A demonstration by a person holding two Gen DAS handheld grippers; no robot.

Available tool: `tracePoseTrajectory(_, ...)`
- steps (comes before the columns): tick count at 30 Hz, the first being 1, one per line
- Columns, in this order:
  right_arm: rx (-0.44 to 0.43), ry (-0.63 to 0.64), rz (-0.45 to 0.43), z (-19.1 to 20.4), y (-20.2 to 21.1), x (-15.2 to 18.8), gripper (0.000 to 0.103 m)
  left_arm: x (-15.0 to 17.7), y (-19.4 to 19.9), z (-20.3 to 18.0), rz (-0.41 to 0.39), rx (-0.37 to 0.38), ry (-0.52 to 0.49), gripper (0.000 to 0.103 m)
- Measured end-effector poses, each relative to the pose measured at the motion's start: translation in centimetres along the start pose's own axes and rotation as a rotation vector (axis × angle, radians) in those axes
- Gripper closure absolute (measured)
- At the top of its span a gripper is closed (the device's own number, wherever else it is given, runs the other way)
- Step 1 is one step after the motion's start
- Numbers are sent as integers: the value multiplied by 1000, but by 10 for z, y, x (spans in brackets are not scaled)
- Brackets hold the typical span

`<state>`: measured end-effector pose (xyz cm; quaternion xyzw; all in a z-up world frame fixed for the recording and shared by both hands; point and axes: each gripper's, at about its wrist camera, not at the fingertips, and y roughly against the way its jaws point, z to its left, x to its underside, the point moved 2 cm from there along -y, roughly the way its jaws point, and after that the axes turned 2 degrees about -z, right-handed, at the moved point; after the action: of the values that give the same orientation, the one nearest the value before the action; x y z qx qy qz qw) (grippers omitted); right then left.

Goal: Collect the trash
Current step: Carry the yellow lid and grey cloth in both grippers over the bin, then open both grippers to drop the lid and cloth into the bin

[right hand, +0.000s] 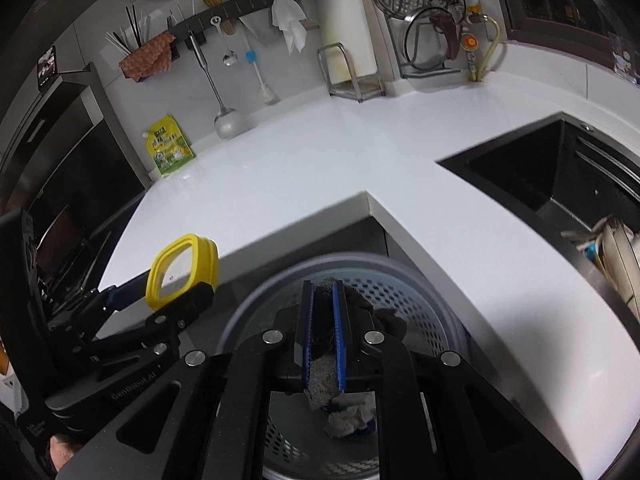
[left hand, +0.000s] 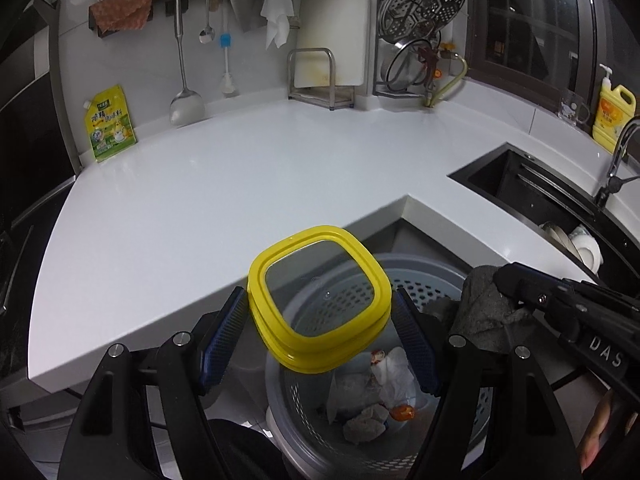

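My left gripper (left hand: 320, 304) is shut on a yellow-rimmed clear container (left hand: 320, 300) and holds it above the grey perforated trash basket (left hand: 424, 280), tilted toward it. It also shows in the right wrist view (right hand: 182, 270). My right gripper (right hand: 324, 292) is shut on a crumpled grey cloth-like wad (right hand: 320, 384) over the basket (right hand: 420, 292); the wad shows in the left wrist view (left hand: 484, 312). Crumpled paper and wrappers (left hand: 384, 392) lie inside the basket.
The white L-shaped countertop (left hand: 240, 184) runs behind the basket. A yellow-green pouch (left hand: 110, 124) leans on the back wall. A black sink (left hand: 532, 192) with dishes is at the right, with a yellow soap bottle (left hand: 614, 116) behind it. Utensils hang on a wall rail.
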<state>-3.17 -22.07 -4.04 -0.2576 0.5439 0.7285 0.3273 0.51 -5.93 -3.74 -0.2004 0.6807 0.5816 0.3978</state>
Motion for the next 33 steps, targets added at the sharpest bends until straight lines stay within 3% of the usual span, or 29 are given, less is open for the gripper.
tracePoseTrajectory(11,30,7,36,-5,-2,41,94,33,0,-7,45,7,-2,32)
tracePoseTrajectory(26,21,-7,57,-13,-9,50,93,40,-8,-9,81,4,6,28)
tracePoseTrajectory(27,20,-7,52,-13,-8,49,91,40,-8,-8,84,1,9,27)
tracePoseTrajectory(29,25,-8,35,-12,-5,48,73,40,-9,-5,86,-4,20,18)
tracePoseTrajectory(33,35,-8,21,-12,-1,48,70,40,-9,-2,89,-11,30,17)
